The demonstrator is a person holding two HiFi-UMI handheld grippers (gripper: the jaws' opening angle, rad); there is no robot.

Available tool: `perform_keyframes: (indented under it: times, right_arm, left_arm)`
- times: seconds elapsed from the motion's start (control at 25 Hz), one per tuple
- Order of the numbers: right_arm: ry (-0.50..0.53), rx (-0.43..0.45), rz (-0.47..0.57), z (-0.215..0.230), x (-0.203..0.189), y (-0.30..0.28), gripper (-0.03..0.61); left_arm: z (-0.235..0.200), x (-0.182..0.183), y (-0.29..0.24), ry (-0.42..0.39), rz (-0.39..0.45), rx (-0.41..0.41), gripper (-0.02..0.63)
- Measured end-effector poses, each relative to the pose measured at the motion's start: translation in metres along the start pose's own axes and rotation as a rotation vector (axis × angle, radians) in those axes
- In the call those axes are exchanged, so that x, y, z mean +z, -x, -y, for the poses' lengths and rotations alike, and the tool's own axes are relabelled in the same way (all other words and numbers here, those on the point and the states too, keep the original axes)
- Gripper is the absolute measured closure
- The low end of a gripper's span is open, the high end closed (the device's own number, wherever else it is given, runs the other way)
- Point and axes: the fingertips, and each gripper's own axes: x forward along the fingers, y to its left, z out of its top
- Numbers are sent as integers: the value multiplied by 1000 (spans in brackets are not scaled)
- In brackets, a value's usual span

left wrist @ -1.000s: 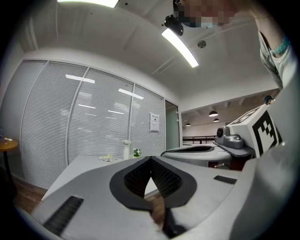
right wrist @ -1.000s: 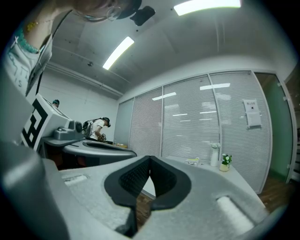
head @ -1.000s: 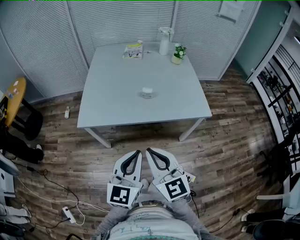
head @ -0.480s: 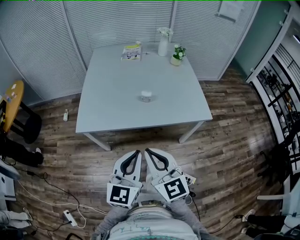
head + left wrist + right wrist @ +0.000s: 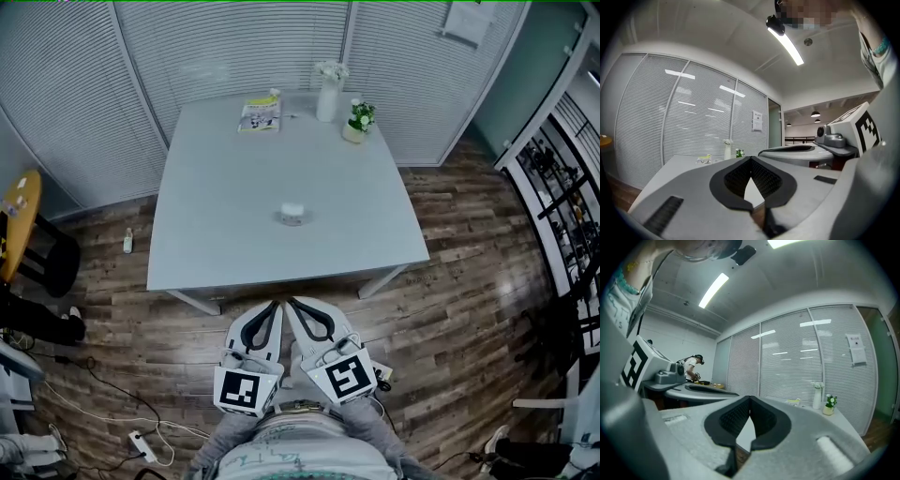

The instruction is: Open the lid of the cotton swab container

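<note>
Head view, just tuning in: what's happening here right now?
A person stands short of the table, holding the left gripper and right gripper side by side near the body, above the floor. Both are shut and empty. The cotton swab container sits near the middle of the table, untouched. A booklet, a vase and a small plant are at the far edge.

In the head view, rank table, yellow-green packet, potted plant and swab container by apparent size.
1. Table, by far.
2. Yellow-green packet.
3. Potted plant, close behind.
4. Cotton swab container, smallest though nearer the camera.
</note>
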Motion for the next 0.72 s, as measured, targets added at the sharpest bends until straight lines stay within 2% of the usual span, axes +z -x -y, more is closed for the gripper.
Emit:
perform_keyframes:
  times: [0.72]
  right_arm:
    - [-9, 72, -8, 106, 8, -100, 577]
  left_arm:
    - [-66, 19, -128, 14, -22, 62, 615]
